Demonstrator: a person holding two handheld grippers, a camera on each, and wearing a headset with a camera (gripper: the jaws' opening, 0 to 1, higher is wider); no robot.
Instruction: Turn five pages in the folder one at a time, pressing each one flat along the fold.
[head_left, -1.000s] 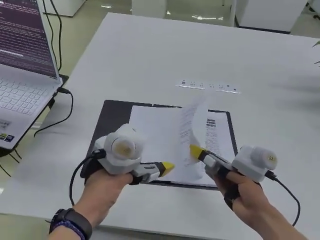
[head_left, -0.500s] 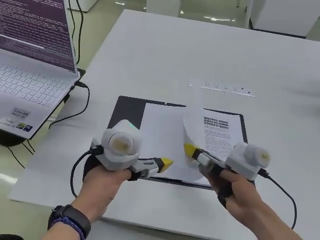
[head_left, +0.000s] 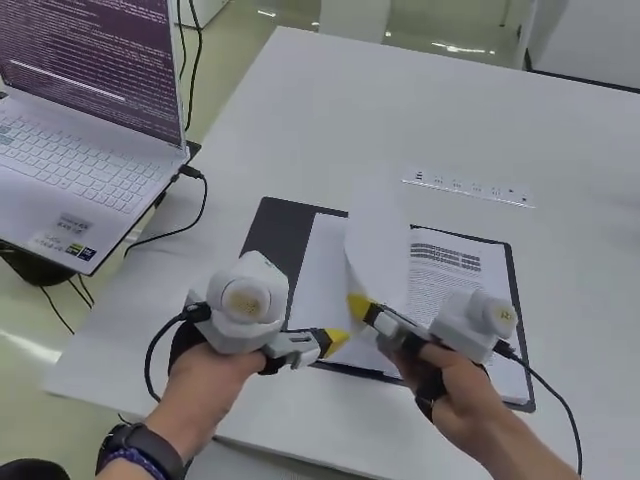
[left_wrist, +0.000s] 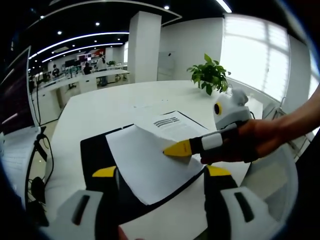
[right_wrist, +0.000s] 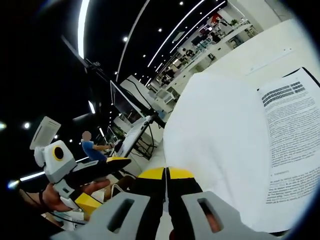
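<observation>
The right gripper (head_left: 360, 306), low in the middle of the head view, has its jaws pressed together on the lower edge of a lifted page (head_left: 378, 238). The page curls up over the open black folder (head_left: 274, 228) at frame centre. Just left, the left gripper (head_left: 330, 341) hovers with jaws spread at the folder's near edge, and a laptop (head_left: 80, 130) sits upper left.

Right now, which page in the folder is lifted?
The middle page, curling upward, its lower edge pinched by the right gripper. The printed page to its right and the white page to its left lie flat.
</observation>
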